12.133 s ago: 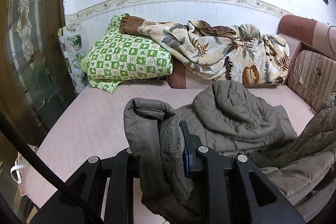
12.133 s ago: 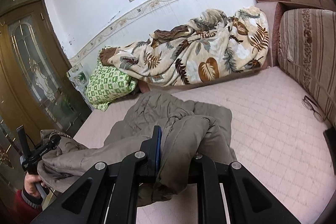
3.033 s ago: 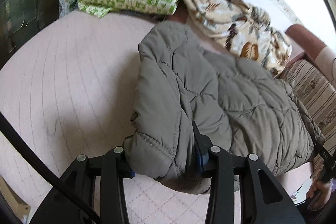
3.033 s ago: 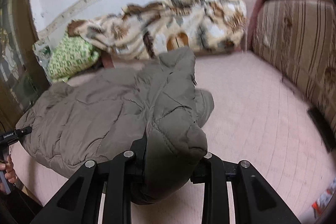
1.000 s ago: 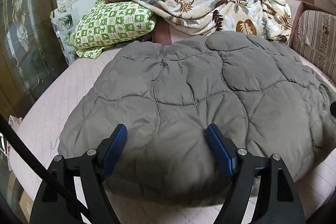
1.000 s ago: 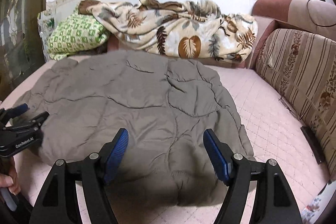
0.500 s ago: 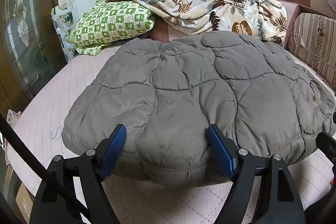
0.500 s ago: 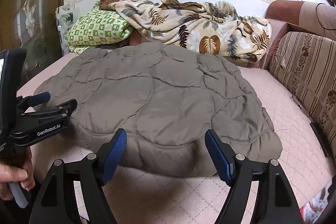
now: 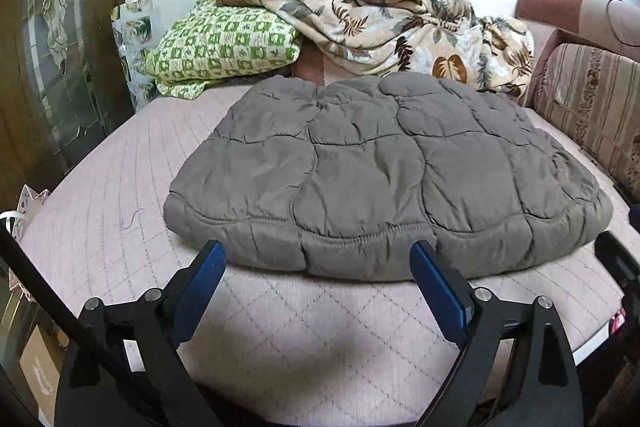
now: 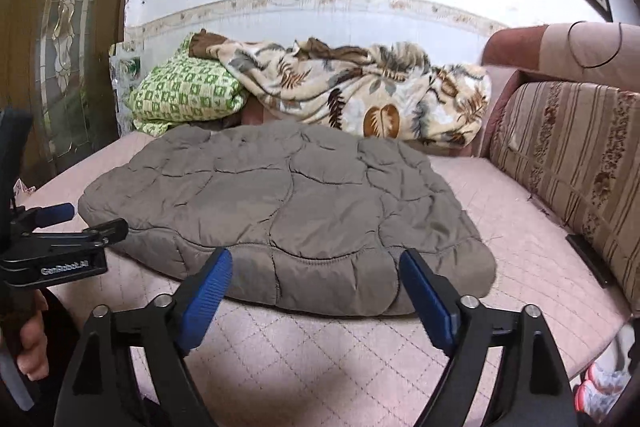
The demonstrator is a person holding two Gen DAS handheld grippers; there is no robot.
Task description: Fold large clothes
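Both tools, left tool and right tool, have just been opening, now wide and empty, backed off the puffy grey quilted jacket folded flat mid-frame.

Jacket lies on the mattress, blanket behind it.

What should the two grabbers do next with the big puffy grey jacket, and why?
Probably bring both back in to pinch the jacket's near edge for another fold. The grey jacket lies flat on the pink cushion, still a wide bundle. The left gripper and right gripper have just been opening, with nothing between their jaws, and sit just short of the hem.
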